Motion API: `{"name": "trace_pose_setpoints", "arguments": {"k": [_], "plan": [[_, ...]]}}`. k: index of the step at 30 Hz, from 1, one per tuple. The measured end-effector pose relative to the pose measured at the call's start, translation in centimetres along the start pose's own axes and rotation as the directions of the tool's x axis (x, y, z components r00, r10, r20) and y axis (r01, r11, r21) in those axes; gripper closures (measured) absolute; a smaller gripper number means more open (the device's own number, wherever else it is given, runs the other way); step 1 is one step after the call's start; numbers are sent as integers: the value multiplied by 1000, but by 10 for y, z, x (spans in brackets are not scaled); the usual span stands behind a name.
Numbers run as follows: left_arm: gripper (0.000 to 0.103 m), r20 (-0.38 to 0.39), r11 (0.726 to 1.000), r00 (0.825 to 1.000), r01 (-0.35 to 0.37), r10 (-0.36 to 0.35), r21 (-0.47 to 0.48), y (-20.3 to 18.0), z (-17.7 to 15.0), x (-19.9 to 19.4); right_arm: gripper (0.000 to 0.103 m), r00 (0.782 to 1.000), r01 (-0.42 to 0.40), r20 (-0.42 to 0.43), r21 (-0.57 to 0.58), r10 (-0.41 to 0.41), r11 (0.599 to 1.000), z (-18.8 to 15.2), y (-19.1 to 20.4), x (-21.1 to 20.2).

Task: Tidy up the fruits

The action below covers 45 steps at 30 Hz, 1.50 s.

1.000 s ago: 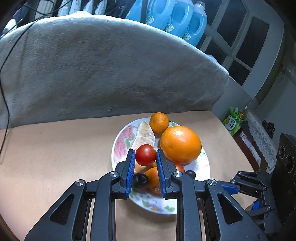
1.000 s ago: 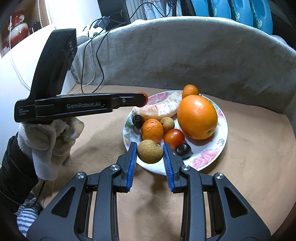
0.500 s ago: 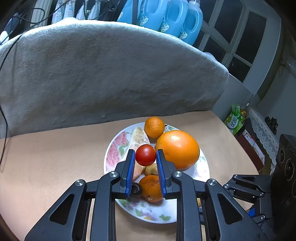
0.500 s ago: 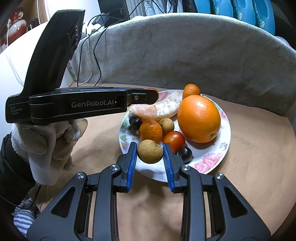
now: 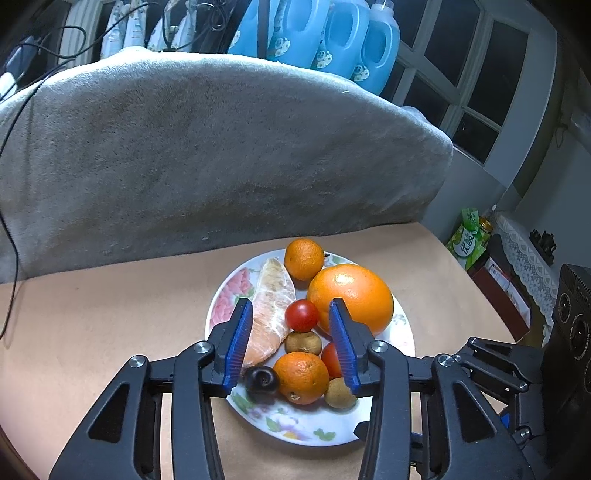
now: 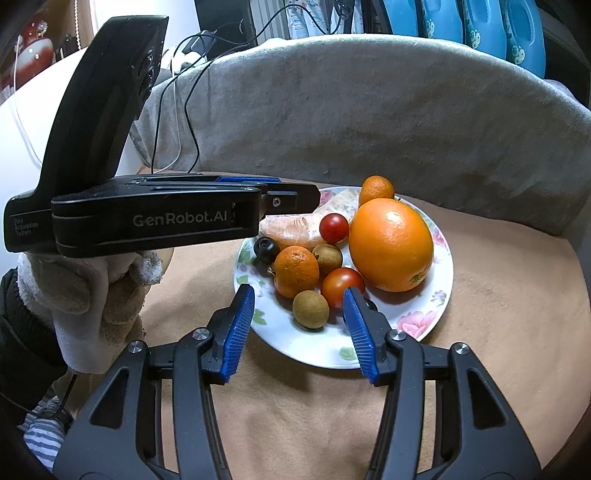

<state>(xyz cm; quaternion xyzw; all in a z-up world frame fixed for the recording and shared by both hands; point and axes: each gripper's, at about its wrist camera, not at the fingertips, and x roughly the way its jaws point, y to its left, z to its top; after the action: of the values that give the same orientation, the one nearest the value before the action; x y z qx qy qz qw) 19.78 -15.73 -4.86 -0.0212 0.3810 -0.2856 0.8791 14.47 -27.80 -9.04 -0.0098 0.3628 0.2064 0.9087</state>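
A flowered plate [image 5: 314,432] [image 6: 317,350] holds a large orange [image 5: 351,297] [image 6: 390,243], a peeled citrus segment [image 5: 271,314], two small mandarins [image 5: 304,258] [image 6: 296,271], cherry tomatoes, brown longans and a dark grape [image 6: 266,249]. My left gripper [image 5: 291,343] is open above the plate; a cherry tomato [image 5: 301,315] [image 6: 333,228] rests on the fruit between its fingers. My right gripper [image 6: 299,325] is open at the plate's near rim, with a brown longan [image 6: 310,308] lying on the plate between its fingers.
A grey blanket-covered backrest [image 5: 221,147] rises behind the tan table [image 6: 498,350]. Blue detergent jugs [image 5: 332,33] stand beyond it. Cables [image 6: 177,110] hang at the left. A gloved hand [image 6: 92,295] holds the left gripper. A speaker [image 5: 572,321] sits at the right.
Both grippers have opened. The left one let go of the cherry tomato onto the fruit pile; the right one let go of the longan onto the plate.
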Motion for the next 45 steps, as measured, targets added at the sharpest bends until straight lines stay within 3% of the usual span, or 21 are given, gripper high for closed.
{"name": "trace_pose_setpoints", "arguments": {"k": [2, 5, 11, 20, 32, 45], "plan": [[59, 1, 1000, 1000, -4, 4, 5, -1, 0, 0, 49, 1000, 3, 1, 0, -3, 1000, 0, 0, 0], [46, 8, 1000, 1000, -8, 8, 4, -2, 0, -1, 39, 1000, 10, 8, -2, -10, 1000, 0, 0, -2], [35, 8, 1000, 1000, -15, 15, 5, -5, 1, -2, 22, 1000, 25, 18, -4, -25, 1000, -1, 0, -5], [24, -1, 999, 999, -45, 45, -11, -2, 0, -2, 11, 999, 50, 24, -15, -49, 999, -1, 2, -10], [24, 4, 997, 997, -75, 75, -12, 4, -7, -13, 3, 991, 129, 49, -25, -128, 991, 1, 7, -20], [24, 57, 995, 993, -104, 104, 5, 3, -24, -48, 2, 983, 166, 83, -13, -164, 986, 0, 7, -36]]}}
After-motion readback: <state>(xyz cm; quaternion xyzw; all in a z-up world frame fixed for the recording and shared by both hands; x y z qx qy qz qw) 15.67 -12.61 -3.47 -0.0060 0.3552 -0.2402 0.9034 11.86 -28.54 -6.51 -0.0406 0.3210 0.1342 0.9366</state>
